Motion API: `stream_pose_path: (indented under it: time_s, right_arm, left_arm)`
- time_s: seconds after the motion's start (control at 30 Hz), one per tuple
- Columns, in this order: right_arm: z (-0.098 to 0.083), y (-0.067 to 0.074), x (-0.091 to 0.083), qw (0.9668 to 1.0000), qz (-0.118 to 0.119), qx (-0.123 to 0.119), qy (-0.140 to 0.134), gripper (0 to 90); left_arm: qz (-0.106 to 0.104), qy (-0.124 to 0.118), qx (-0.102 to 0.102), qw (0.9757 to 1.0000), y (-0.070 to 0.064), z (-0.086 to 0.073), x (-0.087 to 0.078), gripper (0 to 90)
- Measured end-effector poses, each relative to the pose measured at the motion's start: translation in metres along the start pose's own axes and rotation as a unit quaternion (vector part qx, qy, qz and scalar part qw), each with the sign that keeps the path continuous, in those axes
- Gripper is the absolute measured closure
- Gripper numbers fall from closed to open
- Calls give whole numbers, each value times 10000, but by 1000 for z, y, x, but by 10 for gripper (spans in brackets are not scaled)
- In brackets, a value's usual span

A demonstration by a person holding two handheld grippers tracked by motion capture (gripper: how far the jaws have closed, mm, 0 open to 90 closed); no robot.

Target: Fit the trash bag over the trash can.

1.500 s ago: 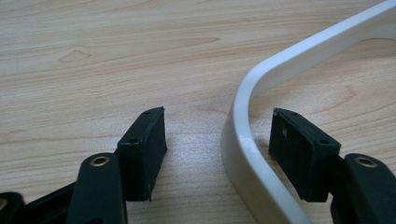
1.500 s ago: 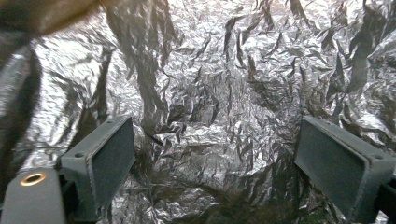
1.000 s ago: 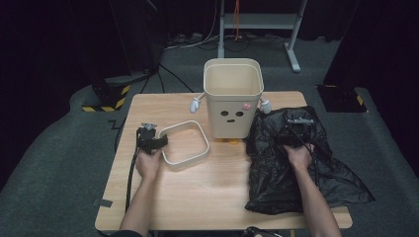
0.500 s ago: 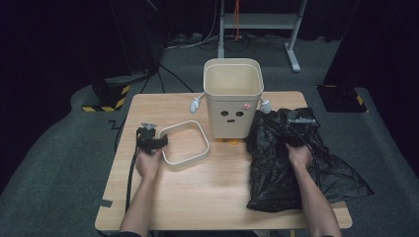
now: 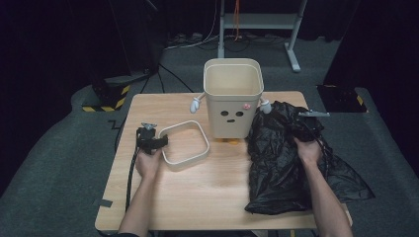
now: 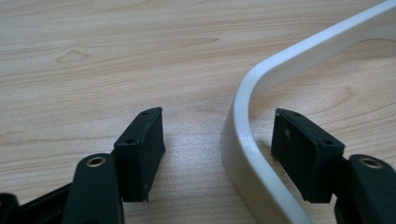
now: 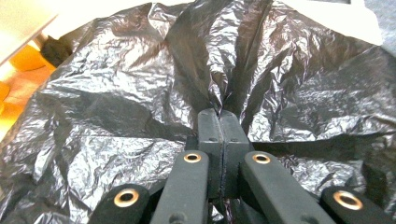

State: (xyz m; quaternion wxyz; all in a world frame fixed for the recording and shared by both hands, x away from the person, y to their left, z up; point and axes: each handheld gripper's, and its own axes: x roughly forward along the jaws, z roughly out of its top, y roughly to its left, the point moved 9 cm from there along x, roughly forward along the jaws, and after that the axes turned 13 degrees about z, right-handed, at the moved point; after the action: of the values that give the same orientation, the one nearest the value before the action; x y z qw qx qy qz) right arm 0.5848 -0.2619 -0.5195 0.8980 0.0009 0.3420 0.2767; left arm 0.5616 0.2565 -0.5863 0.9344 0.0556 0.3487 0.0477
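A wooden table point(image 5: 217, 192) carries a black plastic bag point(image 5: 281, 163) spread over its 3 o'clock side, its far edge hanging past the table's rim. At 12 o'clock stands a cream bin point(image 5: 232, 98) with a drawn face and small arms, and at 9 o'clock of the bin lies its cream rim ring point(image 5: 184, 143), flat on the wood.

Against the frames a second back, the bag's middle now stands bunched into a peak where it lay flatter before, and the right gripper point(image 5: 302, 129) sits higher over it. Its jaws have just closed; in the right gripper view they meet tight on a pinched fold of the bag point(image 7: 219, 100), film fanning out from the pinch. The left gripper point(image 5: 157, 143) has kept its place at the ring's 9 o'clock edge, jaws standing wide astride the ring's wall point(image 6: 243, 140), pads clear of it on both sides.

From above, the right gripper is nearly lost against the black film; only its grey plate reads clearly. The bin's orange feet are mostly hidden behind the bag and bin.
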Motion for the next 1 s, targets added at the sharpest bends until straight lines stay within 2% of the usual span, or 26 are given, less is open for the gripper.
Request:
stream_pose_path:
  time_s: [0.2,0.43,0.53,0.6,0.7,0.93,1.0]
  right_arm:
    - [10,-3,-16,10000,-10,-1,-96,900]
    - [23,3,-34,9997,65,-106,-206,900]
    - [29,2,-41,9996,96,-80,-265,900]
    - [33,3,-45,9996,56,-61,-282,900]
    - [37,6,-49,9996,-31,-209,-175,900]
    - [44,9,-57,9994,159,-82,-285,900]
    - [47,9,-61,9994,155,-113,-280,900]
  left_arm:
    - [4,-1,7,10000,0,0,0,340]
    - [17,-1,20,10000,0,0,0,341]
    - [-19,0,5,10000,0,0,0,337]
    - [9,-3,21,10000,0,0,0,339]
    - [13,-5,21,10000,0,0,0,341]
    - [11,-3,27,10000,0,0,0,339]
    - [9,-3,26,10000,0,0,0,339]
